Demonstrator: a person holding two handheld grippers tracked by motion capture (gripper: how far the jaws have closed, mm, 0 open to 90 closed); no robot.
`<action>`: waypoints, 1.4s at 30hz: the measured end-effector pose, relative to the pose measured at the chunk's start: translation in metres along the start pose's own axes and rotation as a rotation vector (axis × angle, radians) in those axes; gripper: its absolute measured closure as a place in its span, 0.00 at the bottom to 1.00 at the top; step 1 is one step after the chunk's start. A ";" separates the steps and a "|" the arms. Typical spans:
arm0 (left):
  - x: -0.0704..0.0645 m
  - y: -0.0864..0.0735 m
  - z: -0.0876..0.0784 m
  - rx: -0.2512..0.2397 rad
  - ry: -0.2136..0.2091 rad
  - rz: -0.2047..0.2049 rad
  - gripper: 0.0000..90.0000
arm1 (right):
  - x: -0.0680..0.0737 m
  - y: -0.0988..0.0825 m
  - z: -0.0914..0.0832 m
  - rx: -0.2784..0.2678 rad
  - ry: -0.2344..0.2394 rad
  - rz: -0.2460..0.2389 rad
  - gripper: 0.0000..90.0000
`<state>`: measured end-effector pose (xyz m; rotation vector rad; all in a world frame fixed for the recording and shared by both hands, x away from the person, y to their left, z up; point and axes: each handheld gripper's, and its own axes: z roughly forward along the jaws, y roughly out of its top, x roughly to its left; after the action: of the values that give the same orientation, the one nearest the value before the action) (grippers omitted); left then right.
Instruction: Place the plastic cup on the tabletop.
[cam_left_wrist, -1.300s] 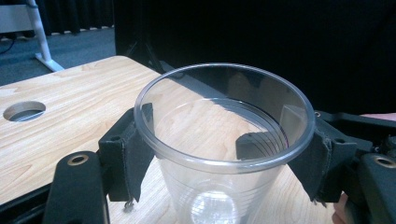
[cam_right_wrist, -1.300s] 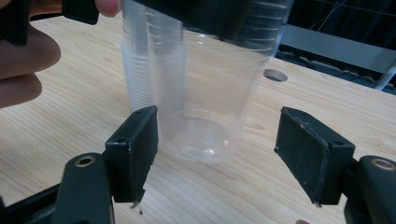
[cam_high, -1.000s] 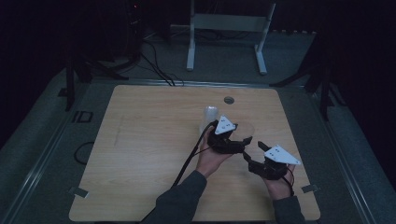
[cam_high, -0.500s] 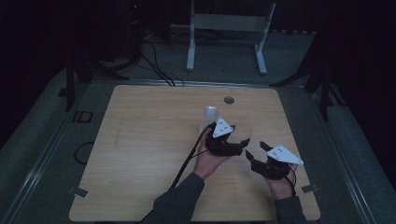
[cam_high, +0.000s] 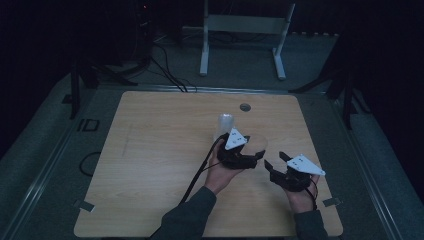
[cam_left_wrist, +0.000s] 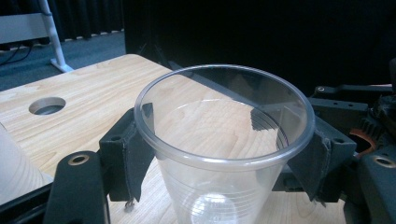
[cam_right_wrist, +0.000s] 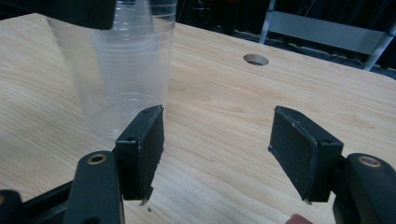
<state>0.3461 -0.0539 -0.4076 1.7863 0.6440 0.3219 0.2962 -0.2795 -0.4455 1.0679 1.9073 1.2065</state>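
Observation:
A clear plastic cup (cam_left_wrist: 210, 196) stands upright between the pads of my left gripper (cam_left_wrist: 225, 156), which is shut on it just under the rim. From above, the left gripper (cam_high: 254, 151) sits right of the table's centre with the cup (cam_high: 260, 141) at its tip. A stack of clear cups (cam_high: 225, 123) stands just behind it. My right gripper (cam_high: 275, 160) is a little to the right and nearer the front, open and holding nothing. In the right gripper view its jaws (cam_right_wrist: 217, 149) stand wide apart, with the held cup (cam_right_wrist: 121, 74) ahead on the left.
The wooden table (cam_high: 150, 165) has a round cable hole (cam_high: 245, 107) near its far edge. A black cable (cam_high: 200, 170) trails from the left gripper to the front edge. A white stand (cam_high: 242, 30) is on the floor beyond the table.
The left gripper with the cup has crept slightly toward the front of the table. The right gripper has stayed where it was.

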 end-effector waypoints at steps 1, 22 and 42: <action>0.000 0.000 0.000 -0.002 0.000 -0.001 0.32 | 0.000 0.000 0.000 0.001 0.000 0.002 0.39; -0.002 -0.004 -0.003 -0.012 0.000 0.011 0.32 | -0.002 -0.002 0.001 0.011 -0.005 0.007 0.39; 0.002 -0.014 -0.009 -0.019 0.010 0.026 0.32 | -0.002 -0.003 0.002 0.020 -0.003 0.012 0.39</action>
<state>0.3399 -0.0427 -0.4180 1.7772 0.6239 0.3537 0.2976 -0.2816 -0.4491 1.0923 1.9175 1.1936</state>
